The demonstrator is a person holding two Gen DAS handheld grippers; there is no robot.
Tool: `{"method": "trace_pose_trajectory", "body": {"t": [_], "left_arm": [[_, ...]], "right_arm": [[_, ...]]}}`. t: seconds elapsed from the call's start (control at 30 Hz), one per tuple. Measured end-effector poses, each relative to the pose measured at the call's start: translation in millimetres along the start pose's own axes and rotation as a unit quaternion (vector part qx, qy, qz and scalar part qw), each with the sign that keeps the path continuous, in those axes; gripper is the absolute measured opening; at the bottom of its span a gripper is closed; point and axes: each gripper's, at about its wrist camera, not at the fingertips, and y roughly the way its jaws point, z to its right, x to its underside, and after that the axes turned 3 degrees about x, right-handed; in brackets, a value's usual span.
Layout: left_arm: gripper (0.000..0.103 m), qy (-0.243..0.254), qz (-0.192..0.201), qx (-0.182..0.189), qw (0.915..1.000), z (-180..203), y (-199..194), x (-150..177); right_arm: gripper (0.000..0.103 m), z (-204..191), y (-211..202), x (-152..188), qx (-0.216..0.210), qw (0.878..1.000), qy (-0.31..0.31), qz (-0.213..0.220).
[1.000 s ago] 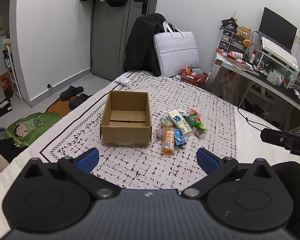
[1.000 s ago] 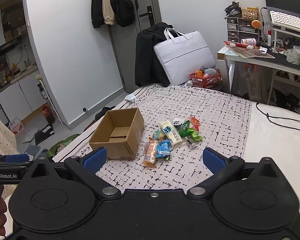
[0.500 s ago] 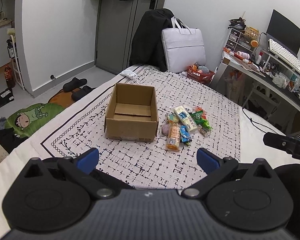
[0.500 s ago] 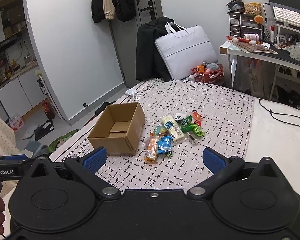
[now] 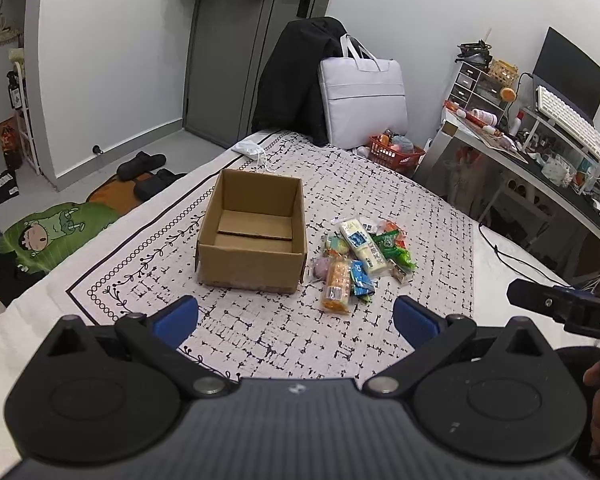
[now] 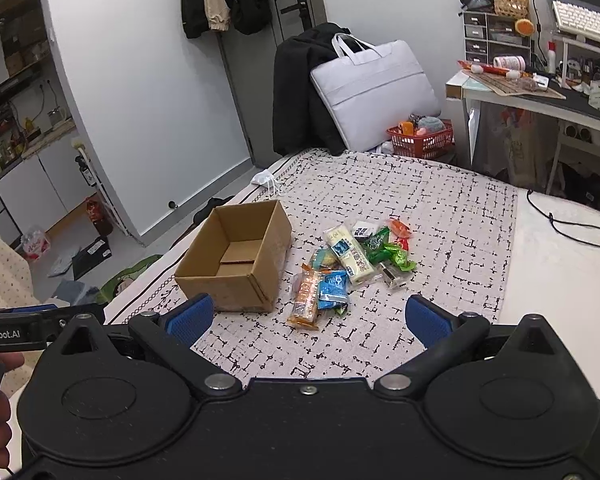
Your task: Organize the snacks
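Bedroom setting: a bed [image 5: 432, 216] with a black-on-white patterned cover carries the work items, with a cluttered desk [image 5: 540, 160] along the far right wall. Left wrist view: an open cardboard box [image 5: 252, 236] stands upright on the cover and appears empty, and a loose pile of snacks [image 5: 360, 256] lies just beside its right wall, none inside. The left gripper [image 5: 296, 316] hangs above the near part of the bed with its blue fingers [image 5: 176, 316] spread wide, holding nothing and touching nothing; the pile is ahead of them, well apart. Part of the right gripper's body shows at the right edge. Right wrist view: the same box [image 6: 236, 260] sits left of the pile [image 6: 348, 260], whose nearest item is an orange packet [image 6: 306, 296] lying flat beside a blue packet [image 6: 332, 288]. The right gripper [image 6: 308, 320] also has its fingers [image 6: 428, 320] wide apart and empty, clear of the cover. Judgement: the task is at the approach step, with no snack yet transferred. The next move calls for lowering one gripper to straddle a single packet at the near edge of the pile, closing on it without snagging the cover or neighbouring packets, then carrying it over the box rim.
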Motion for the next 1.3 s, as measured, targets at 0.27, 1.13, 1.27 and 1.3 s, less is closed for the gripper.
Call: {"method": "trace_pose_trajectory", "body": {"t": [0.27,1.13,1.27,1.3], "left_arm": [[0.103,-0.008,-0.002,-0.005,1.0000,1,17,-10],[0.093,-0.014,-0.040,0.002,0.9991,35,119,-21],[0.089,-0.012,-0.053,-0.003,0.9985,38,138,-19],[0.088,-0.010,-0.059,-0.006,0.9982,39,145,-17]], "right_arm": [[0.103,13,17,-7,-0.010,1.000,0.006,-0.006],[0.091,83,116,-25,-0.031,0.996,0.050,-0.069],[0.089,91,136,-25,-0.038,0.994,0.058,-0.085],[0.089,93,141,-25,-0.038,0.993,0.059,-0.090]]}}
